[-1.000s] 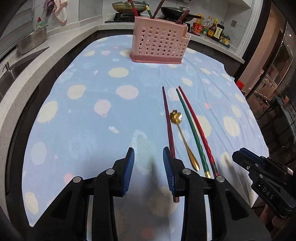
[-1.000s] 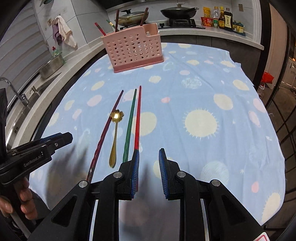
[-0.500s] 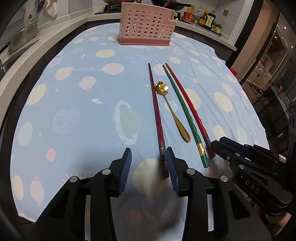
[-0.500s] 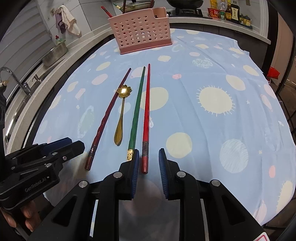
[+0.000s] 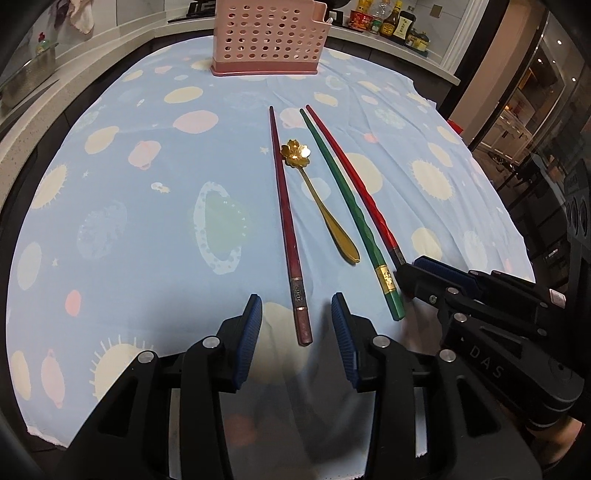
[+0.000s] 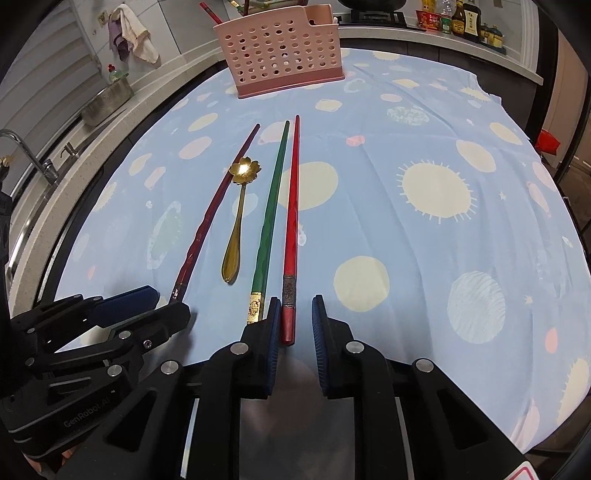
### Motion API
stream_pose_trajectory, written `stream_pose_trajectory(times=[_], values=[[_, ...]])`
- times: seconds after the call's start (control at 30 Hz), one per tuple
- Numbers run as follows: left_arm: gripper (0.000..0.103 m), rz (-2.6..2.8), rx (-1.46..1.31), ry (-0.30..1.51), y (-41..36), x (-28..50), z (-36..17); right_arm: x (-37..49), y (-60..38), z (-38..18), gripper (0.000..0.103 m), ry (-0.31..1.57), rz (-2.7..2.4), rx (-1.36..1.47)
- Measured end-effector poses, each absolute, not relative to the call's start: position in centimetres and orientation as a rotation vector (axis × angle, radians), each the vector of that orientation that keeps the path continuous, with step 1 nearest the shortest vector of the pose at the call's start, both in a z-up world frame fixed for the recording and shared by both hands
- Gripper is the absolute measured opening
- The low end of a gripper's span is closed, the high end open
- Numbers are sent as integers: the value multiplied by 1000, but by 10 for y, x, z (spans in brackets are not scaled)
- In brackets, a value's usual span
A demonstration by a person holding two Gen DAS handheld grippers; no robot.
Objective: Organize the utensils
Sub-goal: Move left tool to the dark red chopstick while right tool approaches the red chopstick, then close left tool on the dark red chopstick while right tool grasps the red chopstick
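On the body of your right gripper (image 5: 404, 275), seen from the left wrist camera, you can read the raised letters "DAS". On the body of your left gripper (image 6: 162, 310), seen from the right wrist camera, you can read "GenRobot.AI". The gold band on the green chopstick (image 5: 386, 278) carries characters too small for you to read, and so do the labels on the sauce bottles (image 6: 463, 20) on the counter.
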State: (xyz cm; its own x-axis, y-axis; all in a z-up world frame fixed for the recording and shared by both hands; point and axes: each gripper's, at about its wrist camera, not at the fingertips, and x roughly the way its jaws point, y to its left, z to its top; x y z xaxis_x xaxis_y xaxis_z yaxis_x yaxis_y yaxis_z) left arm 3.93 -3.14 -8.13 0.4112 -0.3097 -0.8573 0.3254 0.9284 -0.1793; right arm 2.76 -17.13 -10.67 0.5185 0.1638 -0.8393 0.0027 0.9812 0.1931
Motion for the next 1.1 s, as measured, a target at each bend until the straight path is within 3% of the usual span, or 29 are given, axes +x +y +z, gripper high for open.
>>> stream_pose_trajectory(times=[0.17, 0.4, 0.5, 0.7, 1.1], values=[[34, -390, 20, 1070, -32, 41, -82, 28, -171, -107, 16, 1022, 97, 175], [11, -383, 8, 1074, -29, 44, -84, 29, -170, -108, 16, 1021, 97, 170], [8, -381, 8, 1074, -28, 43, -85, 29, -169, -108, 15, 1020, 95, 163], [7, -379, 5, 1074, -28, 43, -84, 29, -170, -108, 8, 1020, 92, 168], [7, -339, -27, 1052, -13, 45, -75, 24, -177, -98, 7, 987, 83, 178]])
